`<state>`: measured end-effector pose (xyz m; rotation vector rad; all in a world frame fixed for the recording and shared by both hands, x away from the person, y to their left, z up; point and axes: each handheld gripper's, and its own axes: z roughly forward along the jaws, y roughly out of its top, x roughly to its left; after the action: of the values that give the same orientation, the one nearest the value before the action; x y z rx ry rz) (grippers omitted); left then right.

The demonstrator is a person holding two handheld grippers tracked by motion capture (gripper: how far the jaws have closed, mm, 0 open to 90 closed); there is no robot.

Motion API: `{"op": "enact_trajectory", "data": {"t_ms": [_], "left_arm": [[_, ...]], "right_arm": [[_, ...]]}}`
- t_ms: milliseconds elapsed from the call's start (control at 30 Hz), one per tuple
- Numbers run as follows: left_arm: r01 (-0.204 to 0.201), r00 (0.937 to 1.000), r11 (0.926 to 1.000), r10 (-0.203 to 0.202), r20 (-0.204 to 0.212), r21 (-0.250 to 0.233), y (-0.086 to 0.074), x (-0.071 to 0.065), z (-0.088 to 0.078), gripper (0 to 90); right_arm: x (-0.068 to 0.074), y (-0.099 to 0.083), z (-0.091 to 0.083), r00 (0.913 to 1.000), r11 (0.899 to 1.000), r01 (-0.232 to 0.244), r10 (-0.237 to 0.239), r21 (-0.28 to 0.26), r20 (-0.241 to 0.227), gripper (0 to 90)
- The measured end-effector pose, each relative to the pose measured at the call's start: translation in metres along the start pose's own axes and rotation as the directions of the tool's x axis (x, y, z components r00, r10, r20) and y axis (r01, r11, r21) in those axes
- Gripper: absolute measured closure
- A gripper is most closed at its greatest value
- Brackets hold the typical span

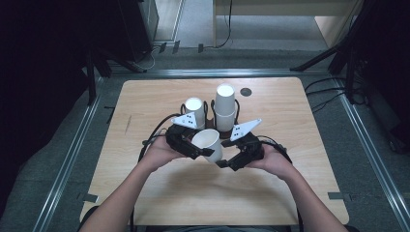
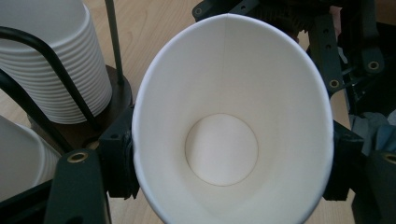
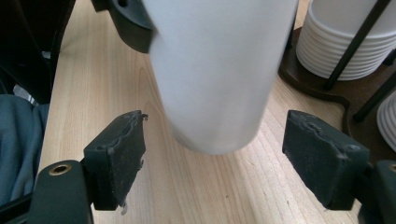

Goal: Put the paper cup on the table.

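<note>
Light wooden bench [image 1: 145,101], seen from the high view. Just near of centre a single white paper cup [image 1: 209,142] is held off the surface, tilted, its open mouth turned up and toward the left. The left hand-held gripper [image 1: 202,152] grasps it: in the left gripper view the two black pads [image 2: 122,154] press on opposite sides of the cup [image 2: 229,121] just below the rim, and the rim is squeezed into an oval; the round base shows deep inside. The right hand-held gripper [image 1: 227,163] sits just right of the cup, near its bottom end, and is released: in the right gripper view its pads [image 3: 116,156] stand clear on either side of the cup's lower wall [image 3: 219,74], with bare bench between pad and paper on both sides, not touching. The cup's base hangs between those open jaws. One jaw of the left hand-held gripper [image 3: 133,25] shows at the top of that view, against the cup's wall. Farther back on the bench stands a dark wire cup holder on a brown base [image 1: 212,108] with two stacks of white paper cups: a shorter stack at left [image 1: 194,107] and a taller one at right [image 1: 225,104]. A small dark round disc [image 1: 246,92] lies beyond, toward the far right of the bench. A grey three-cornered plate [image 1: 186,120] rides on each gripper.
</note>
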<state>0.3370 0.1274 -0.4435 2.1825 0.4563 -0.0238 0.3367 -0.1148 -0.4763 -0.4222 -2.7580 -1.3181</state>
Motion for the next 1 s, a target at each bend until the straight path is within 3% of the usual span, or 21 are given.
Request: {"op": "enact_trajectory", "data": {"t_ms": [167, 467, 700, 1000], "left_arm": [[-0.013, 0.9998, 0.9994, 0.013, -0.012, 0.033, -0.002, 0.000, 0.002, 25.6], [-0.026, 0.9989, 0.9973, 0.029, -0.036, 0.068, -0.005, 0.002, 0.004, 25.5], [-0.023, 0.9986, 0.9951, 0.027, -0.045, 0.096, -0.010, 0.005, 0.001, 25.5], [-0.018, 0.9987, 0.9946, 0.022, -0.045, 0.102, -0.015, 0.005, -0.006, 25.4]], "right_arm": [[0.001, -0.001, -0.002, 1.0000, 1.000, -0.007, 0.007, 0.007, -0.006, 21.5], [0.005, -0.007, -0.011, 0.9995, 0.999, 0.028, -0.028, 0.016, 0.014, 21.5], [0.003, -0.013, -0.014, 0.9971, 0.999, 0.043, -0.045, 0.033, 0.061, 21.5], [-0.001, -0.018, -0.027, 0.9937, 1.000, 0.021, -0.022, 0.016, 0.110, 21.5]]}}
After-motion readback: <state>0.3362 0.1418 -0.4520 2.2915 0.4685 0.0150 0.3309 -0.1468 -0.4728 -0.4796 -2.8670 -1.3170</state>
